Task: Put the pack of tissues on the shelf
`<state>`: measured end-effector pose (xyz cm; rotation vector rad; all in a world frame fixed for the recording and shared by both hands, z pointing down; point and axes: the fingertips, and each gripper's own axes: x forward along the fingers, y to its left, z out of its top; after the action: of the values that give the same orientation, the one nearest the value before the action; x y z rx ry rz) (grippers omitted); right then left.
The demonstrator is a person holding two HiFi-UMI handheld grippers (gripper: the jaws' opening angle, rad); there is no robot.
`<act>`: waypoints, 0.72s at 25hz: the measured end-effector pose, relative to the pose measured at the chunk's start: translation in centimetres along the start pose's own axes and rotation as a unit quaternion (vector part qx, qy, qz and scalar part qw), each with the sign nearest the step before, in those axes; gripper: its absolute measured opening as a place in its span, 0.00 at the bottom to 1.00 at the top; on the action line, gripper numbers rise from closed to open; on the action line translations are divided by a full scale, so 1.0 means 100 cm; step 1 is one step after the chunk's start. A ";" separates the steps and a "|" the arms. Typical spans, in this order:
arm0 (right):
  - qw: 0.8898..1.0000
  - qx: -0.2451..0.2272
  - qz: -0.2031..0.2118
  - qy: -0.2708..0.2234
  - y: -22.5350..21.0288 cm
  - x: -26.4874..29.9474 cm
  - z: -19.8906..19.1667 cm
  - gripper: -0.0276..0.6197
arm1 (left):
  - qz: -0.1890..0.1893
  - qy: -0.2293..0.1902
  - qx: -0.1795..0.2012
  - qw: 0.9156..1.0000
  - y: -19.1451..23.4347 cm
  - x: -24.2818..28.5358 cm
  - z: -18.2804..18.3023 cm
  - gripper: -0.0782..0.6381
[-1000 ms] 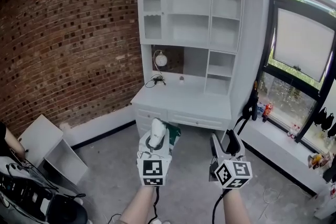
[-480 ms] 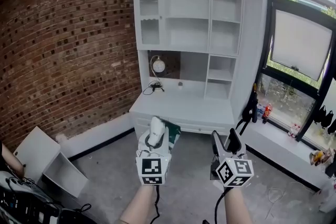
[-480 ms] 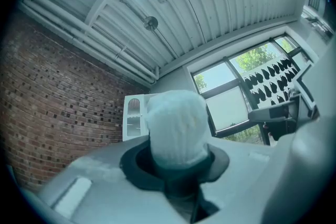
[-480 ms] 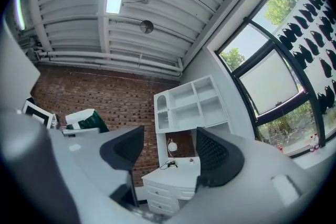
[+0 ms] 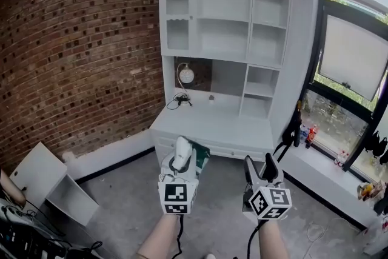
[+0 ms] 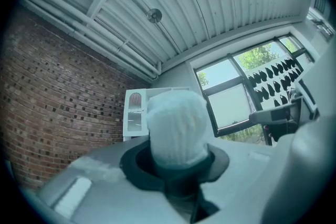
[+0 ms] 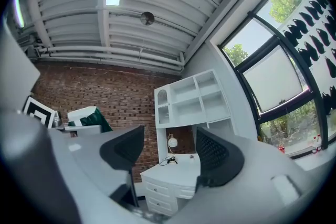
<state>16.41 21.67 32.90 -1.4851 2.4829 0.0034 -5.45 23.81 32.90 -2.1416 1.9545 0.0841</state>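
From where I stand, the job looks to be at the carrying stage: the person faces the white shelf unit (image 5: 224,21) with some bare concrete floor (image 5: 121,191) between them and it.

The left gripper (image 5: 182,158) is clamped on the pack of tissues (image 5: 201,153), a soft white wrap with a dark green panel. It stands up out of the jaws and bulges a little above the pads. In the left gripper view its white end (image 6: 176,128) fills the gap between the dark pads and looks finely ribbed and pillowy.

The right gripper (image 5: 259,162) carries nothing. Its black, dimpled pads stand apart with only the room showing between them.

To do this well, I would keep the left grip steady rather than tighter, since the pack looks squashy and could slump or slip. I would also pick an open, wide compartment, bring the pack in level and set it fully on the board before letting go.

The unit is smooth painted white with square cubbies and one arched one, above a desk top (image 5: 212,124) that holds a small round lamp (image 5: 186,74). The rough red brick wall (image 5: 79,39) stands to its left.
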 end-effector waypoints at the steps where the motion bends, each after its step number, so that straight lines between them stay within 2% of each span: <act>1: 1.000 0.000 0.003 -0.002 -0.004 0.006 0.000 0.51 | 0.002 -0.003 0.002 1.000 0.000 0.006 0.000 0.25; 12: 1.000 0.000 0.029 -0.009 -0.052 0.068 0.006 0.51 | 0.022 -0.011 0.015 1.000 -0.009 0.077 0.001 0.25; 18: 0.999 0.008 0.034 -0.006 -0.069 0.087 -0.003 0.51 | 0.026 -0.002 0.017 1.000 -0.017 0.099 -0.011 0.25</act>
<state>18.40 10.77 32.24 -1.3895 2.5176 0.0050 -2.89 14.02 32.17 -2.0681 1.9942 0.0637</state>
